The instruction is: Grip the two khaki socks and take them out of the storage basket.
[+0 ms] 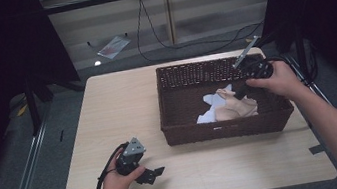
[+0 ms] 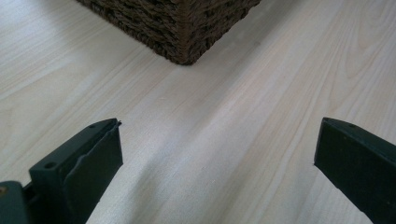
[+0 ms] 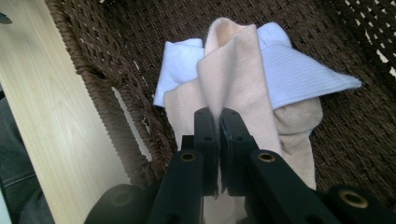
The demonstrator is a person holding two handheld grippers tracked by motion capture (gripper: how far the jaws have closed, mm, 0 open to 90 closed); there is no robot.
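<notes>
A light wood-grain desk carries a dark brown woven wicker basket that sits toward its right side, reaching close to the far edge. Inside the basket, near the front wall, lie a peach cloth and a white ribbed cloth, overlapping in a small heap. The right tool reaches down into the basket with its jaws pressed together on a raised fold of the peach cloth. The left tool rests on the desk near the front edge, left of the basket's front left corner, jaws spread wide apart with nothing between them. No readable writing shows.
</notes>
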